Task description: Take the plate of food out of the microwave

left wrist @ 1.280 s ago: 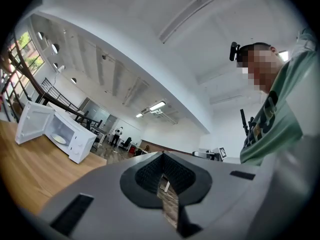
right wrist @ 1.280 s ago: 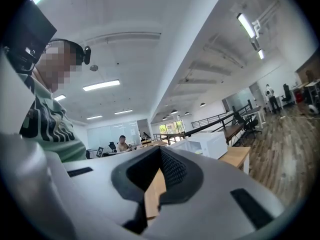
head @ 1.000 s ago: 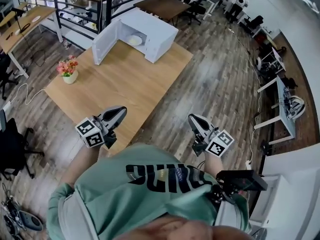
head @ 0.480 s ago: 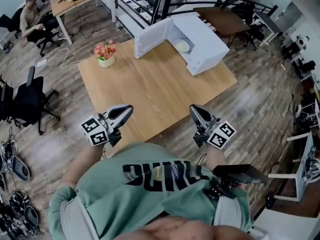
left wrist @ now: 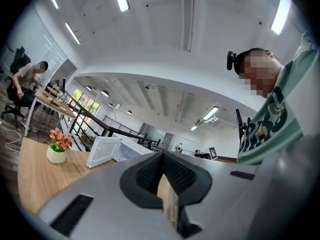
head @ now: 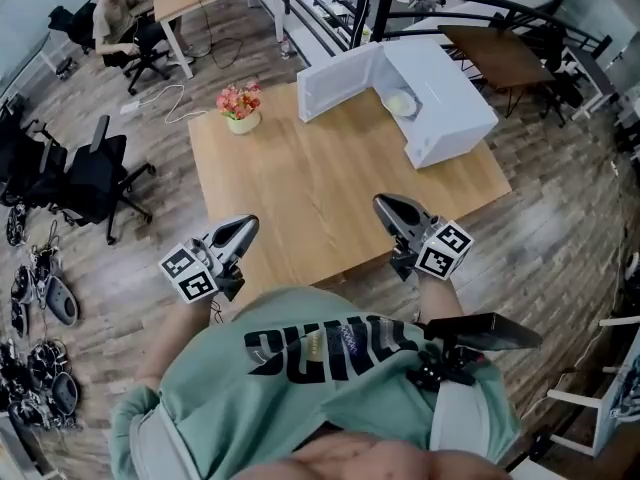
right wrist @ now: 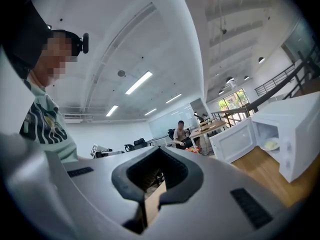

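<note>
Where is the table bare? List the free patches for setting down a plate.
Free: the table across its whole middle and near edge, from the flower pot to the microwave. Crowded: the far right corner, taken by the microwave, its door swung open, the plate inside.

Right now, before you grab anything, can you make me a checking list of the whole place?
Surface: wooden table.
Job's things: white microwave at the far right corner, door open; plate of food inside.
Clutter: flower pot near the far left corner.
Grippers: left gripper and right gripper at the table's near edge, fingers shut, holding nothing.
Cables: white cable on the floor beyond the table.
Surroundings: office chairs, a person at a desk, railing.
</note>
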Demonstrator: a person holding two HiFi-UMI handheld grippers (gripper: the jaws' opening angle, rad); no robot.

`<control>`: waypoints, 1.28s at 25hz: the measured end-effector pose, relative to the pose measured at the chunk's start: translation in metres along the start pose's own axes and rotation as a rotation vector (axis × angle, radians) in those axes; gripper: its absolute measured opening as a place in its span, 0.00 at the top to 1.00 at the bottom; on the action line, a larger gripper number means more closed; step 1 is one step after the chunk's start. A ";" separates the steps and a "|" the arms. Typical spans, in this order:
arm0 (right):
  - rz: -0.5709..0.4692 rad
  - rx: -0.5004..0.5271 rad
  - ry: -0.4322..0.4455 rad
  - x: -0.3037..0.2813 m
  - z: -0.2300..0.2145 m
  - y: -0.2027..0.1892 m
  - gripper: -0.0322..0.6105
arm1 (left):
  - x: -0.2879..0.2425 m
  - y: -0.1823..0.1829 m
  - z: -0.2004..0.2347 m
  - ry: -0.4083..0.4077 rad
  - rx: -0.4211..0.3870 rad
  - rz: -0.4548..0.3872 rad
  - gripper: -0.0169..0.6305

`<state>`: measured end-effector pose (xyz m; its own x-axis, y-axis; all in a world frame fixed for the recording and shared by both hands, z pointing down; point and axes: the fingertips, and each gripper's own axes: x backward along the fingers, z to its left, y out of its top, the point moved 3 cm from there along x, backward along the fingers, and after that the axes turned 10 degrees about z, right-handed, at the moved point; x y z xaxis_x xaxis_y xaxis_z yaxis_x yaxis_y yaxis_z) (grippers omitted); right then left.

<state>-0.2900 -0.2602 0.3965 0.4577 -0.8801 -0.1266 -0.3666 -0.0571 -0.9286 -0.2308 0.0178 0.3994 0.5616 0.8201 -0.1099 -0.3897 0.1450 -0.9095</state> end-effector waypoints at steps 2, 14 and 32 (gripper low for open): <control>0.018 0.014 0.009 -0.017 0.003 0.000 0.95 | 0.010 0.003 0.008 -0.001 -0.013 -0.012 0.97; 0.029 0.004 -0.171 -0.122 0.026 0.006 0.95 | 0.078 0.024 0.102 -0.123 -0.067 0.022 0.97; -0.001 -0.283 -0.281 -0.150 -0.246 -0.019 0.95 | -0.142 0.021 0.209 -0.093 -0.075 0.195 0.97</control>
<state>-0.5513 -0.2429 0.5186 0.6475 -0.7190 -0.2525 -0.5570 -0.2203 -0.8008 -0.4712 0.0205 0.4798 0.4096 0.8768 -0.2519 -0.4268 -0.0599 -0.9024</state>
